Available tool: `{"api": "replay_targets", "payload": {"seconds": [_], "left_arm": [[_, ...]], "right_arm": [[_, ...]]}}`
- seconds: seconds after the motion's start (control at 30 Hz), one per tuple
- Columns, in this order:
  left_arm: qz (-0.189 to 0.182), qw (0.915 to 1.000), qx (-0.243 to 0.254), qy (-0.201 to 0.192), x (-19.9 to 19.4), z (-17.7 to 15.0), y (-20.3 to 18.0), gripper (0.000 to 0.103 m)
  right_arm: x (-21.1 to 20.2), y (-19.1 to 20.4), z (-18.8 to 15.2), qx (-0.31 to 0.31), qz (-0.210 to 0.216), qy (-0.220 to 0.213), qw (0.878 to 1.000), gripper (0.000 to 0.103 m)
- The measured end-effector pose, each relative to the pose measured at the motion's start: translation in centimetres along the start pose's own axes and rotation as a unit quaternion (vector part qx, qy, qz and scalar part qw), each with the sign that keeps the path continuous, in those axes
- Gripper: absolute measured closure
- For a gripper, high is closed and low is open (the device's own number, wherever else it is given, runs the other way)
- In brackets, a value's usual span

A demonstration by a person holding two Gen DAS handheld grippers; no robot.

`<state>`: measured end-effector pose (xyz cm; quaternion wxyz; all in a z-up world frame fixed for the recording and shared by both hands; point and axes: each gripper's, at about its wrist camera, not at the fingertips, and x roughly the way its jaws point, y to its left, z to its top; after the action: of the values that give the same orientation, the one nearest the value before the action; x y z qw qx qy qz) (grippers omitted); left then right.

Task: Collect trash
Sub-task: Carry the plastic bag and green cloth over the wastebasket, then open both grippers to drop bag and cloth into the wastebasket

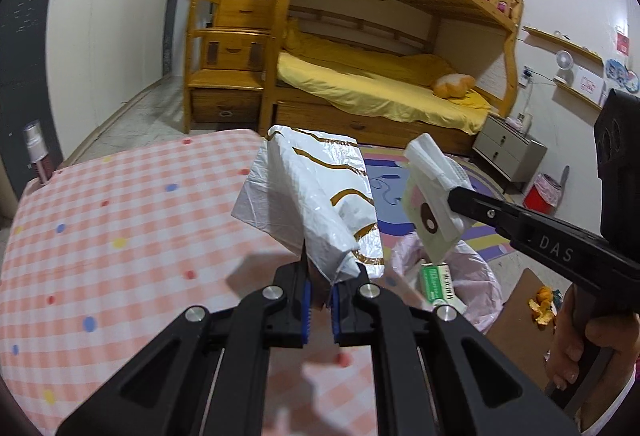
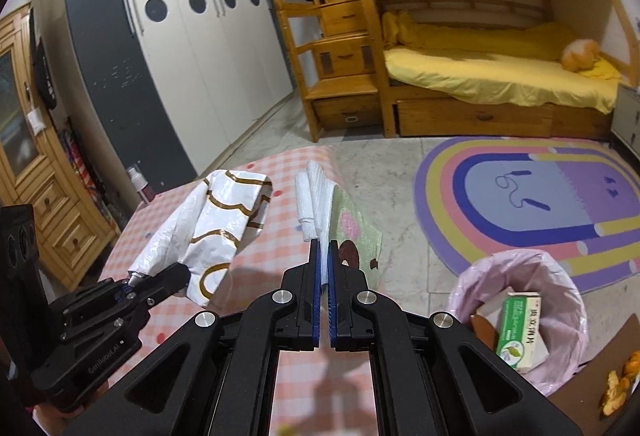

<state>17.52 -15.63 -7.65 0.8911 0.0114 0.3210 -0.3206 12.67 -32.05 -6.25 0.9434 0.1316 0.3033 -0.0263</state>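
A desk (image 1: pixel 100 236) under a pink checked cloth with coloured dots carries a spray bottle (image 1: pixel 35 152) at its far corner. Beside it, the floor (image 2: pixel 392 196) holds a striped rug (image 2: pixel 532 204), a lined bin (image 2: pixel 520 316) and orange peel (image 2: pixel 616 388) on cardboard.

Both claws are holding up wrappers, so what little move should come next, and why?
Probably swing the right gripper rightward over the pink-lined bin and let go. Its green wrapper is pinched above the checkered table, and the bin sits just to the right.
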Motion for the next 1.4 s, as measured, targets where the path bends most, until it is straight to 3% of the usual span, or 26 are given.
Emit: {"api": "replay_targets", "payload": {"seconds": [0.5,0.73,0.9,0.97,1.0,1.03,1.07,1.1,1.13,1.4], "left_arm": [[-0.097,0.9920,0.072,0.037,7.3,-0.4,-11.7,0.098],[-0.120,0.9845,0.111,0.063,11.0,-0.5,-16.2,0.097],[-0.133,0.9822,0.108,0.076,13.2,-0.4,-17.6,0.096],[-0.138,0.9814,0.108,0.079,13.9,-0.4,-18.1,0.092],[-0.140,0.9809,0.107,0.082,14.2,-0.4,-18.3,0.082],[-0.140,0.9810,0.106,0.082,14.4,-0.4,-18.5,0.057],[-0.136,0.9819,0.106,0.079,14.4,-0.4,-18.6,0.043],[-0.128,0.9837,0.104,0.071,14.2,-0.3,-18.5,0.032],[-0.127,0.9844,0.102,0.066,14.0,-0.1,-18.4,0.032],[-0.086,0.9925,0.066,0.058,11.9,0.8,-15.1,0.032]], "right_arm": [[-4.7,-13.7,-3.3,0.076,-0.097,-0.004,0.992,0.100],[-5.1,-18.8,-4.3,0.121,-0.114,-0.005,0.986,0.100],[-4.2,-21.7,-4.5,0.139,-0.115,-0.002,0.984,0.100],[-3.7,-22.6,-4.5,0.145,-0.113,0.000,0.983,0.099],[-3.6,-23.0,-4.5,0.149,-0.111,0.001,0.983,0.095],[-3.2,-23.5,-4.6,0.156,-0.111,0.002,0.981,0.092],[-3.0,-23.8,-4.6,0.162,-0.109,0.005,0.981,0.087],[-2.7,-24.2,-4.8,0.170,-0.106,0.008,0.980,0.069],[-2.7,-24.3,-4.9,0.173,-0.110,0.008,0.979,0.058],[-5.0,-22.0,-5.3,0.157,-0.134,0.001,0.979,0.056]]}}
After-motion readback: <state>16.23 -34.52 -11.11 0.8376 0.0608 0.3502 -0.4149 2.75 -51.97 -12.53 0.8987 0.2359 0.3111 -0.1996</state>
